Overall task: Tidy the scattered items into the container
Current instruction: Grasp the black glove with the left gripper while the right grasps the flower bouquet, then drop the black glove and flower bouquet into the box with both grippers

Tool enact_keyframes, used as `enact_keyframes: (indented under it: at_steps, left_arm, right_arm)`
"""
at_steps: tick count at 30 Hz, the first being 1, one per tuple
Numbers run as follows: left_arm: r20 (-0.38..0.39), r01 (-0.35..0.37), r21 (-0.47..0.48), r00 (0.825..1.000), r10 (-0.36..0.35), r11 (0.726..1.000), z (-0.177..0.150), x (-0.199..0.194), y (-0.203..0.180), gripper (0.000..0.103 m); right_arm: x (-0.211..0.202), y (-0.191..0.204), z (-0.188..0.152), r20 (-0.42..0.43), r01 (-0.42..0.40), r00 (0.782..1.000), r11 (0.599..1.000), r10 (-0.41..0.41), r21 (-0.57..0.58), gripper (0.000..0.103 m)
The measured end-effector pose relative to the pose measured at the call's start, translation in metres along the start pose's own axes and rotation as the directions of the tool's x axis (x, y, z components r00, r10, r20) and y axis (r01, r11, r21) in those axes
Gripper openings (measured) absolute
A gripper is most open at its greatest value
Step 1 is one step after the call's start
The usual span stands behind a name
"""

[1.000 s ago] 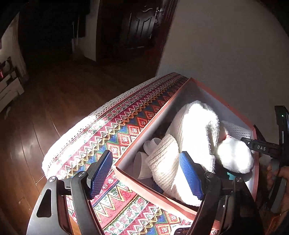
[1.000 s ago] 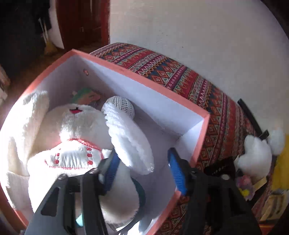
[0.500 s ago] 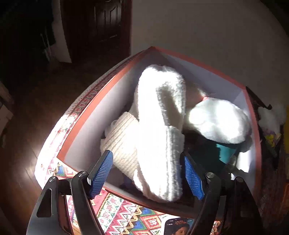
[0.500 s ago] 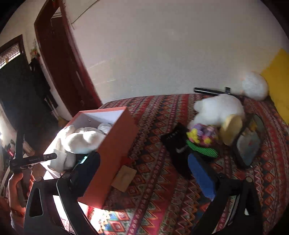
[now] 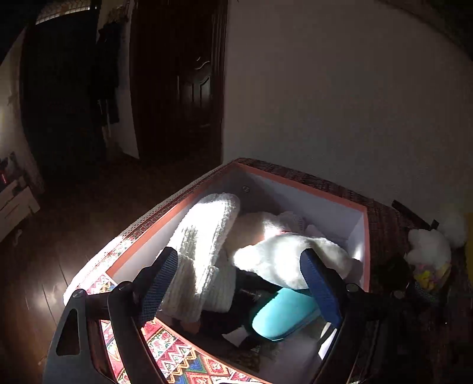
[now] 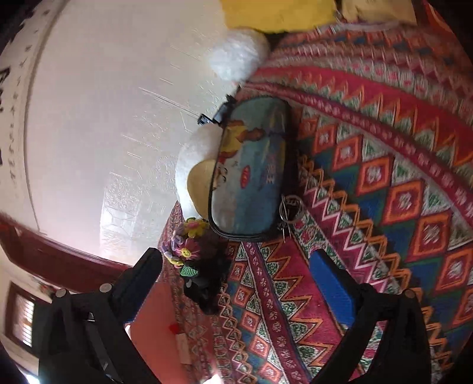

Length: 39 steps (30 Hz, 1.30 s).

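Observation:
An orange-rimmed box [image 5: 366,236] with white inner walls stands on the patterned cloth. It holds a white knitted piece [image 5: 207,236], a white plush [image 5: 283,260] and a teal item [image 5: 283,313]. My left gripper [image 5: 239,283] hovers over the box's near end. Its jaws are opening and the pads press on nothing. In the rolled right wrist view, a zipped picture pouch [image 6: 251,171], a white plush toy [image 6: 189,159], a bunch of crocheted flowers [image 6: 186,242] and a black item [image 6: 207,283] lie on the cloth [image 6: 384,206]. My right gripper [image 6: 236,280] hangs before them, jaws opening, empty.
A white wall [image 6: 103,118] runs behind the bed. A white pompom [image 6: 239,56] and a yellow cushion [image 6: 280,11] lie past the pouch. The orange box side [image 6: 156,325] shows beside my right gripper. To the left are a dark wooden floor [image 5: 74,236] and a dark door [image 5: 192,88].
My right gripper has left the box, swung across to the scattered items and rolled over, its jaws wider and empty. My left gripper has shifted over the box and opened a little.

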<state>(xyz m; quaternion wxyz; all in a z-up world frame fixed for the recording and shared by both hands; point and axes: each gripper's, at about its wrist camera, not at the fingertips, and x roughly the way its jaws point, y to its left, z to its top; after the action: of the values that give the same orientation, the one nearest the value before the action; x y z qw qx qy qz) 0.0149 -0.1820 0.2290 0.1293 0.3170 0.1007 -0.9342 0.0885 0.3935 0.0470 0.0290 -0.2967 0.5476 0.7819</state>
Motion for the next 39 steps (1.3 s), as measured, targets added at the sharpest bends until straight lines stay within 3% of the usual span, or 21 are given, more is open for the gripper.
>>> enact_keyframes:
  at_steps: [3,8,12,15,17,20,21,22,23,24,26,27,29,31,33,34,36,39]
  left_arm:
    - [-0.054,0.141,0.058,0.989,-0.137,0.988,-0.018,0.006,-0.05,0.085]
    - [-0.14,0.221,0.218,0.971,-0.193,0.951,-0.066,0.017,-0.141,0.085]
    - [-0.145,0.222,0.417,0.974,-0.176,0.882,-0.105,0.04,-0.228,0.085]
    - [-0.225,0.303,0.42,0.948,-0.225,0.856,-0.113,0.084,-0.282,0.085]
    - [-0.262,0.297,0.492,0.947,-0.187,0.818,-0.119,0.117,-0.32,0.085]
    - [-0.323,0.264,0.633,0.944,-0.063,0.728,-0.141,0.157,-0.358,0.087]
    - [-0.316,0.267,0.636,0.946,-0.072,0.724,-0.142,0.16,-0.361,0.085]
    - [-0.33,0.282,0.615,0.94,-0.085,0.737,-0.138,0.161,-0.36,0.055]
    - [-0.345,0.275,0.596,0.936,-0.069,0.754,-0.132,0.16,-0.358,0.011]
    - [-0.361,0.273,0.572,0.931,-0.062,0.773,-0.124,0.157,-0.354,0.01]
    - [-0.408,0.32,0.499,0.907,-0.107,0.806,-0.105,0.144,-0.339,0.01]
    - [-0.408,0.33,0.471,0.904,-0.129,0.818,-0.094,0.134,-0.329,0.01]
    - [-0.386,0.35,0.398,0.902,-0.192,0.848,-0.067,0.104,-0.299,0.01]
    - [-0.356,0.387,0.268,0.891,-0.283,0.882,-0.037,0.065,-0.25,0.01]
    - [-0.272,0.42,0.151,0.888,-0.371,0.895,-0.009,0.021,-0.193,0.01]
    - [-0.213,0.418,0.115,0.897,-0.388,0.901,0.002,0.0,-0.165,0.01]
    - [-0.091,0.363,0.061,0.93,-0.357,0.93,0.02,-0.031,-0.111,0.01]
    - [0.015,0.301,-0.015,0.953,-0.301,0.953,0.031,-0.046,-0.045,0.011]
  right_arm:
    - [0.024,-0.021,0.008,-0.046,-0.018,0.999,0.994,0.023,0.106,0.1]
    - [0.044,-0.033,0.023,-0.023,-0.051,0.998,0.979,0.057,0.196,0.102]
    - [0.054,-0.021,0.012,-0.077,-0.077,0.992,0.971,0.096,0.227,0.102]
    - [0.064,-0.014,0.001,-0.135,-0.1,0.981,0.964,0.137,0.247,0.102]
    - [0.066,-0.009,-0.002,-0.154,-0.105,0.978,0.965,0.144,0.239,0.102]
    - [0.066,-0.008,-0.001,-0.149,-0.115,0.976,0.961,0.156,0.25,0.102]
    - [0.066,-0.008,0.001,-0.148,-0.117,0.976,0.96,0.158,0.253,0.102]
    - [0.065,-0.009,0.002,-0.143,-0.114,0.978,0.96,0.154,0.255,0.102]
    - [0.064,-0.01,0.004,-0.136,-0.108,0.98,0.961,0.147,0.255,0.102]
    - [0.063,-0.011,0.005,-0.129,-0.104,0.982,0.961,0.14,0.255,0.102]
    - [0.062,-0.009,0.008,-0.13,-0.108,0.981,0.964,0.143,0.244,0.098]
    - [0.063,-0.007,0.008,-0.142,-0.117,0.978,0.965,0.153,0.235,0.094]
    - [0.064,0.001,0.005,-0.174,-0.148,0.967,0.965,0.188,0.217,0.09]
    - [0.067,0.015,-0.004,-0.217,-0.185,0.95,0.964,0.225,0.191,0.09]
    - [0.072,0.034,-0.016,-0.258,-0.207,0.937,0.969,0.235,0.132,0.09]
    - [0.075,0.046,-0.022,-0.274,-0.203,0.936,0.975,0.219,0.086,0.091]
    - [0.081,0.066,-0.032,-0.287,-0.173,0.945,0.984,0.156,-0.034,0.096]
    - [0.09,0.091,-0.035,-0.21,-0.062,0.977,0.977,0.018,-0.203,0.1]
